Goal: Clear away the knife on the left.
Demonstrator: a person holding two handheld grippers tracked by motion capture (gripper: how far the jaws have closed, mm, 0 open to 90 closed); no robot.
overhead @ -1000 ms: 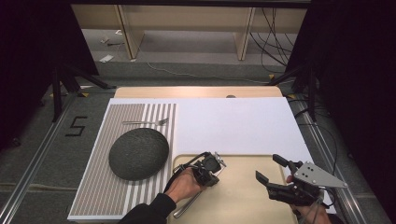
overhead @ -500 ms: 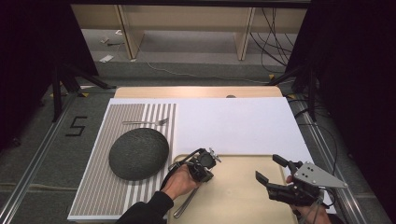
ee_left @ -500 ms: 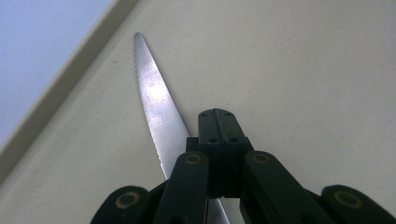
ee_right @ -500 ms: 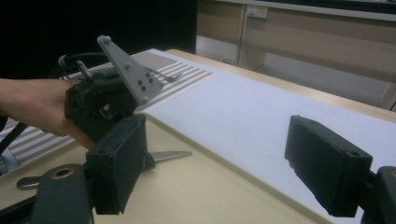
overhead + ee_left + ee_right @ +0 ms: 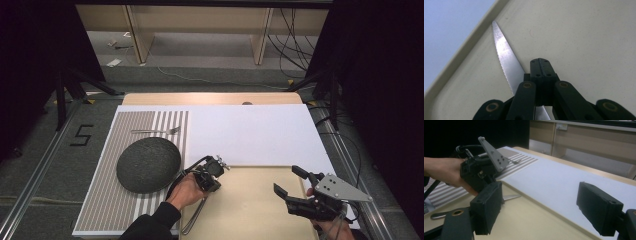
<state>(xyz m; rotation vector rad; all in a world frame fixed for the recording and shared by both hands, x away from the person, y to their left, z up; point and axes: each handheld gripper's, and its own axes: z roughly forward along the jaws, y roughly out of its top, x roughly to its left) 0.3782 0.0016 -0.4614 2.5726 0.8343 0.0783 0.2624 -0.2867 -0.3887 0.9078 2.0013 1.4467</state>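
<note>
The left hand-held gripper (image 5: 541,75), clamped on a knife (image 5: 505,65), should lower it flat onto the tray (image 5: 586,37); the right hand-held gripper (image 5: 292,187) gapes wide.

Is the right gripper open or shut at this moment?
Open. In the right gripper view its two black jaws stand wide apart with nothing between them, and the high view shows the right gripper spread above the beige tray.

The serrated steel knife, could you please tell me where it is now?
The serrated steel knife lies on the beige tray, along its left rim, under the shut left gripper.
</note>
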